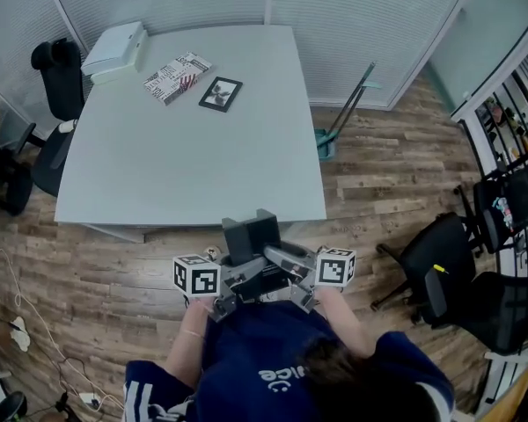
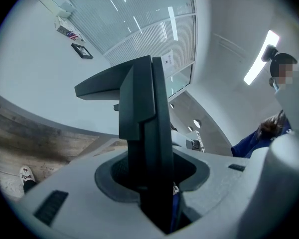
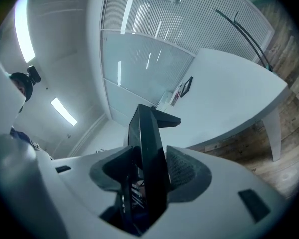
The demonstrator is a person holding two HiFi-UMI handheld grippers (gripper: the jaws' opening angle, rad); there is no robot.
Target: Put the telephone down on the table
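Telephone (image 1: 252, 236): a dark, angular unit held in the air just off the near edge of the bench (image 1: 158, 165), over the wooden floor (image 1: 114, 280) and touching neither. It is carried from both sides. The left gripper (image 1: 231, 281) has its fingers (image 2: 114, 180) clenched on the telephone's lower part, with the grey pads pressing against the dark body that rises upright between them. The right gripper (image 1: 286, 271) grips it the same way, its fingers (image 3: 187, 171) closed tight on the thin dark edge of the unit.

The near half of the bench top is bare. At its far left corner lies a white box (image 1: 115, 49). Just beside that, toward the bench's middle, is a patterned packet (image 1: 177, 76), then a small black framed picture (image 1: 220, 93) lying flat. A black office chair (image 1: 57, 86) stands by the left side of the bench.
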